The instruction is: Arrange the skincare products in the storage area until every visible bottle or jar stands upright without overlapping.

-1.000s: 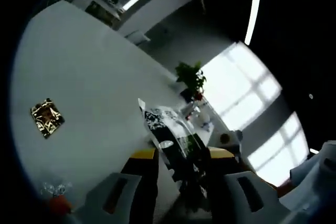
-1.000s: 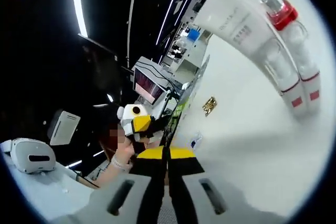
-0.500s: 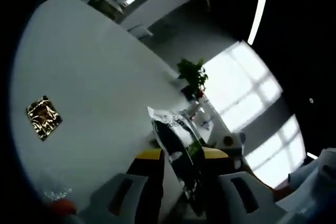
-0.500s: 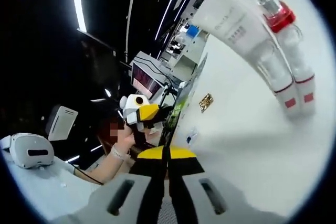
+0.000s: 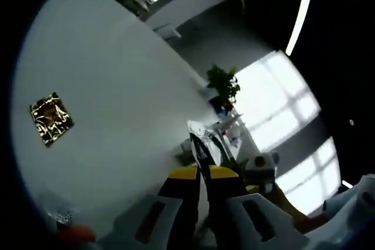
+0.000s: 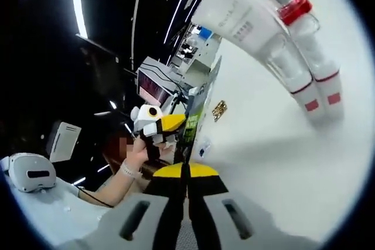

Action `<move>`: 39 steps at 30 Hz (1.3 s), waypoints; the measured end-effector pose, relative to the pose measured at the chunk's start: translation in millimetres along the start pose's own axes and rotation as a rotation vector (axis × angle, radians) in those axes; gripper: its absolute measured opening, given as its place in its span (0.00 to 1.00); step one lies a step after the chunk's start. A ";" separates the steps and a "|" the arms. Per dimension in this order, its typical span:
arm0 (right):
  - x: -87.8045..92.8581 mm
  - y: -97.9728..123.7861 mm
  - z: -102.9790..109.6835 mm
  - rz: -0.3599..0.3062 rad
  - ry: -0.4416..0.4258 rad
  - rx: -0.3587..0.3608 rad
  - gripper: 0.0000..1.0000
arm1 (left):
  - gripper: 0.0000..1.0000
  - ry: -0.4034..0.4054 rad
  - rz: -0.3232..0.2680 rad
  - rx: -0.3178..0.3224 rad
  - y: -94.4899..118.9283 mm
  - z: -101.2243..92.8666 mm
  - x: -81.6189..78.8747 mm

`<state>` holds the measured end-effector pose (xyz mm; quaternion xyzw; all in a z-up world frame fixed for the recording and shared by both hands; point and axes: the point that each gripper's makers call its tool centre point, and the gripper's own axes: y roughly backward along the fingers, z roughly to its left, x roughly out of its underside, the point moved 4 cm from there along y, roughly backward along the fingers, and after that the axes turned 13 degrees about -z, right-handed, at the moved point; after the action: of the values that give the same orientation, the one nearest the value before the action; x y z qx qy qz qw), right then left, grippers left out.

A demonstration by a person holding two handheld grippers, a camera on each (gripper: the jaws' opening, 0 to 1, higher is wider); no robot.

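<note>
Both tongs, left (image 5: 201,175) and right (image 6: 186,171), are clamped on one thin sachet (image 5: 206,147) held edge-on above the tabletop (image 5: 111,74), having turned from face-on, while the bottles (image 6: 304,57) at upper right await no correction yet.

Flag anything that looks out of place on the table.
A crumpled gold foil packet lies flat and alone on the white table, away from the bottles. Both grippers pinch one thin sachet, held edge-on between them.
</note>
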<state>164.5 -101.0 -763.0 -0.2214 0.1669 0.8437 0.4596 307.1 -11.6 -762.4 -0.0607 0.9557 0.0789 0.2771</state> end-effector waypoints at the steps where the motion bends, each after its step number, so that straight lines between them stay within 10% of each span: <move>1: 1.3 -0.1 -2.2 0.006 -0.001 0.012 0.01 | 0.00 0.001 0.004 -0.006 0.1 1.0 2.3; 23: 15.1 -8.9 -40.0 0.095 0.061 0.225 0.01 | 0.00 0.007 0.013 -0.180 -9.5 30.9 41.0; 39: 13.3 -10.0 -67.8 0.123 0.142 0.356 0.05 | 0.00 0.031 0.008 -0.255 -17.7 53.0 40.7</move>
<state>181.6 -119.4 -828.2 -0.1848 0.3588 0.8097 0.4260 303.3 -22.1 -830.6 -0.0928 0.9423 0.1999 0.2521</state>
